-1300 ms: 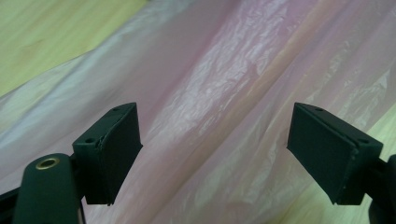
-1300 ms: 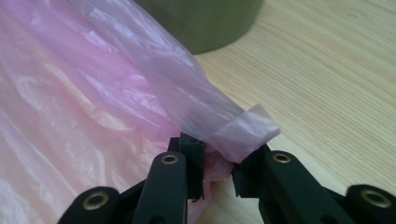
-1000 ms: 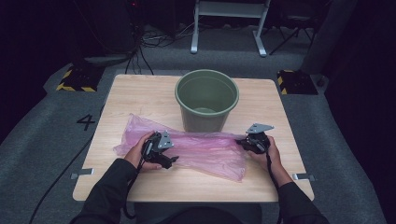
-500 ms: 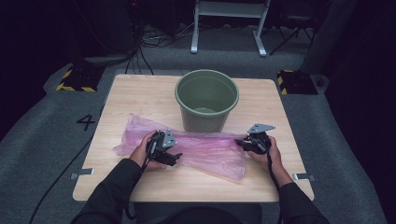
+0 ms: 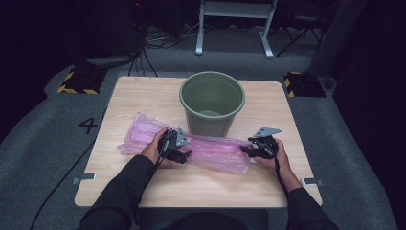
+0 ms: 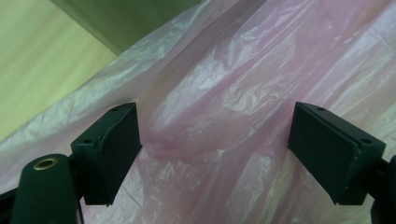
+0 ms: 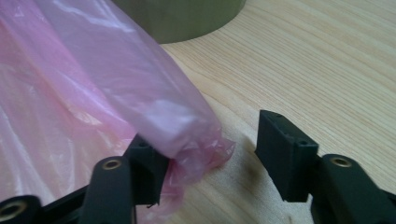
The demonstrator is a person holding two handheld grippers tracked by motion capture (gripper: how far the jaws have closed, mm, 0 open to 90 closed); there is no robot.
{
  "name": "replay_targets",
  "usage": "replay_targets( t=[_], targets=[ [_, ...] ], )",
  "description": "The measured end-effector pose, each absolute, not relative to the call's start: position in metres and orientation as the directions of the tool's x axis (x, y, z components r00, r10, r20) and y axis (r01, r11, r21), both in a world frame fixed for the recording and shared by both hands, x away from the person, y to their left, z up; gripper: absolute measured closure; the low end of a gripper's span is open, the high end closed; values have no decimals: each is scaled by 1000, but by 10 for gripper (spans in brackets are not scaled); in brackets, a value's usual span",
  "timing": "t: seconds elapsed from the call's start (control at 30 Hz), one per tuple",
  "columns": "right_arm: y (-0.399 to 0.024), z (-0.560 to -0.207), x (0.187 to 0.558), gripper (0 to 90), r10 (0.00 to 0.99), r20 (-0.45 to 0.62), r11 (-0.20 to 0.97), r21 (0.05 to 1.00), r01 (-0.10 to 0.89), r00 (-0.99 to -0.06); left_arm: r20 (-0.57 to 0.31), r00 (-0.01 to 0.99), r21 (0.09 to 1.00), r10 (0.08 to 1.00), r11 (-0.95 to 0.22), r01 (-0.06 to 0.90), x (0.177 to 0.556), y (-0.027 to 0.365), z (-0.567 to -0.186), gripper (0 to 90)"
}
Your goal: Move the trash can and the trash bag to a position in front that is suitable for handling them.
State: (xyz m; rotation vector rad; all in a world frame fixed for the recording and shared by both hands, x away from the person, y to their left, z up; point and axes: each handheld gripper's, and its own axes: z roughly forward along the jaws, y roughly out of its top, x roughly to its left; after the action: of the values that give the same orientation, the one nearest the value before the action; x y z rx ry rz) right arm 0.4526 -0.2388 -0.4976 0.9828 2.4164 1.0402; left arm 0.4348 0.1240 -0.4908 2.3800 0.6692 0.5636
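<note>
Since the earlier frame my left tool (image 5: 184, 154) has slid rightward along the pink plastic bag (image 5: 210, 151), and the jaws of my right tool (image 5: 245, 150) have just been opening. The right tool's jaws now stand apart, with the bag's crumpled end draped over one jaw and no longer pinched. My left tool is wide, poised over the film without pressing it. The bag lies across the lower middle of the high view on the desk (image 5: 143, 98), just in front of the green bucket (image 5: 212, 103)
</note>
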Motion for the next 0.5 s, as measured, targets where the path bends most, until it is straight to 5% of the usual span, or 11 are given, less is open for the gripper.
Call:
replay_targets(
  t=[0.1,0.27,0.5],
  targets=[
    [-241,-497,453,421,708,-16,489,733,473,-706,141,799,653,585,-662,369,441,130,-491,190],
    [-244,-495,452,404,706,-6,479,741,471,-708,48,829,656,557,-644,394,444,137,-490,450],
    [-253,-490,450,383,706,14,458,753,472,-709,48,833,653,551,-648,392,441,136,-489,744]
  ],
)
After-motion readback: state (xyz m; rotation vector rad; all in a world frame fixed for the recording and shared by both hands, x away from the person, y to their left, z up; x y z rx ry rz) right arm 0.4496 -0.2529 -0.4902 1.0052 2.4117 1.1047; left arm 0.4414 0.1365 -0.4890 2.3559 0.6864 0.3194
